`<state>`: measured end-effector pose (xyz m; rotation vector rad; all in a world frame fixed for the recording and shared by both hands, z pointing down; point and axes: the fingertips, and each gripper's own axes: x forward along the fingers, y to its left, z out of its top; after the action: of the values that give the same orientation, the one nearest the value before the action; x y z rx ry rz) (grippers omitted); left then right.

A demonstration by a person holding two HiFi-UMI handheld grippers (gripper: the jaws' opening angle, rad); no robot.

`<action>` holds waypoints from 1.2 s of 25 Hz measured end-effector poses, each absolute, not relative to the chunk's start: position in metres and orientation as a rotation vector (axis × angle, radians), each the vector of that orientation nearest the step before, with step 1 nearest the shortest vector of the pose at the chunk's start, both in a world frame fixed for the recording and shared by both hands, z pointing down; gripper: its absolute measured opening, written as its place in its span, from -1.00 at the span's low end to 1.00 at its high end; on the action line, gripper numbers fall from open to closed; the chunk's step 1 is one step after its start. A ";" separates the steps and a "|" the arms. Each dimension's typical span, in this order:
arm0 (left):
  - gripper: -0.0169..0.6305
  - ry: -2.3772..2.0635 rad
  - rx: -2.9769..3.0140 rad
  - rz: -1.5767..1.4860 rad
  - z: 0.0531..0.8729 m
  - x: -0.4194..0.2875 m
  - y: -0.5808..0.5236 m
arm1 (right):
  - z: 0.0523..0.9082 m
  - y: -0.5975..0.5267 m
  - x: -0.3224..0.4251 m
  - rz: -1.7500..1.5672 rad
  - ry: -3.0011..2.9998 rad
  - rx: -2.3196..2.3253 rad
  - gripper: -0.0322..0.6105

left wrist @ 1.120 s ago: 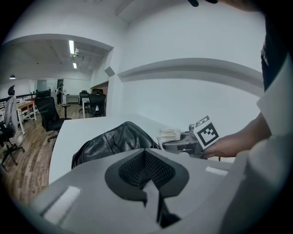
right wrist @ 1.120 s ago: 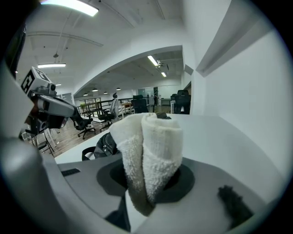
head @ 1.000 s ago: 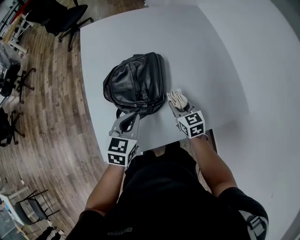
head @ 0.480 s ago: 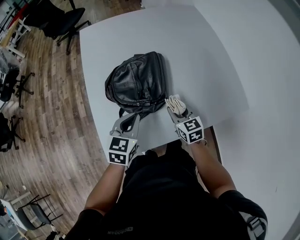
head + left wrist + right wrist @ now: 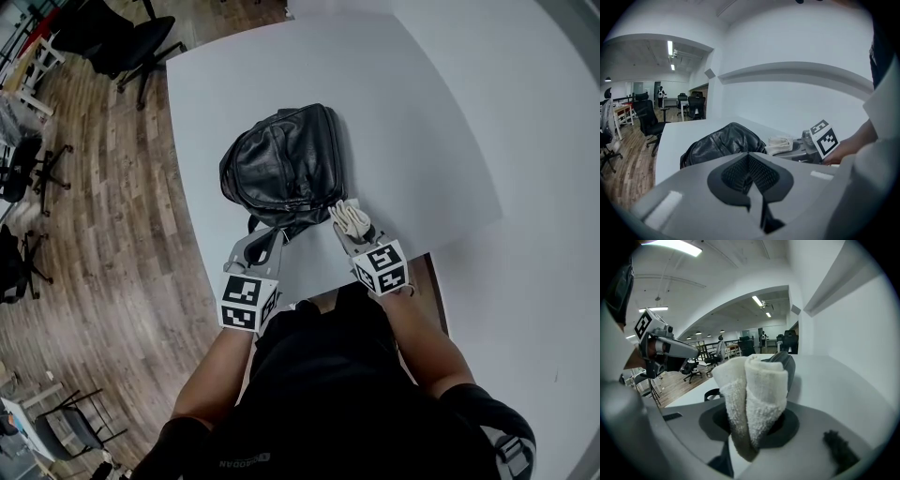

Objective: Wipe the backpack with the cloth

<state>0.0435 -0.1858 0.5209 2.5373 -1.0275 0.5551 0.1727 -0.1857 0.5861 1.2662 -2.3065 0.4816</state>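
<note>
A black leather backpack (image 5: 281,164) lies on the white table (image 5: 412,122); it also shows as the backpack (image 5: 723,143) in the left gripper view and the backpack (image 5: 786,363) in the right gripper view. My right gripper (image 5: 348,222) is shut on a folded white cloth (image 5: 352,215), which touches the bag's near right corner. The cloth (image 5: 751,390) stands up between the jaws of that gripper (image 5: 749,430). My left gripper (image 5: 266,240) hovers by the bag's near strap, and this left gripper (image 5: 751,174) has its jaws together with nothing between them.
The table's near edge (image 5: 309,292) runs just under both grippers, with my body right behind it. Office chairs (image 5: 122,37) stand on the wooden floor (image 5: 103,234) to the left. Bare tabletop lies beyond and right of the bag.
My right gripper has carried the cloth leftwards until it meets the backpack's near right corner. The left gripper has kept its place by the strap.
</note>
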 end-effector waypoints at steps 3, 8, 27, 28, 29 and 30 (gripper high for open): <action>-0.93 -1.042 2.526 0.548 0.522 0.038 -0.187 | 0.583 -0.188 0.174 0.493 -2.297 1.280 -0.56; -0.93 -1.074 2.509 0.521 0.522 0.027 -0.190 | 0.554 -0.195 0.181 0.478 -2.289 1.335 -0.56; -0.93 -1.322 2.390 0.418 0.510 -0.023 -0.227 | 0.470 -0.306 0.084 0.325 -2.561 1.126 -0.56; -0.93 -1.336 2.378 0.425 0.512 -0.026 -0.228 | 0.473 -0.315 0.076 0.321 -2.569 1.107 -0.56; -0.93 -1.346 2.362 0.434 0.515 -0.030 -0.228 | 0.477 -0.324 0.068 0.314 -2.578 1.088 -0.56; -0.93 -1.355 2.345 0.445 0.518 -0.034 -0.227 | 0.480 -0.333 0.060 0.307 -2.586 1.069 -0.56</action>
<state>-0.0337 -0.2274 0.5183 2.3451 -1.3551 0.4450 0.0599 -0.3326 0.4804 1.0693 -2.5864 0.3070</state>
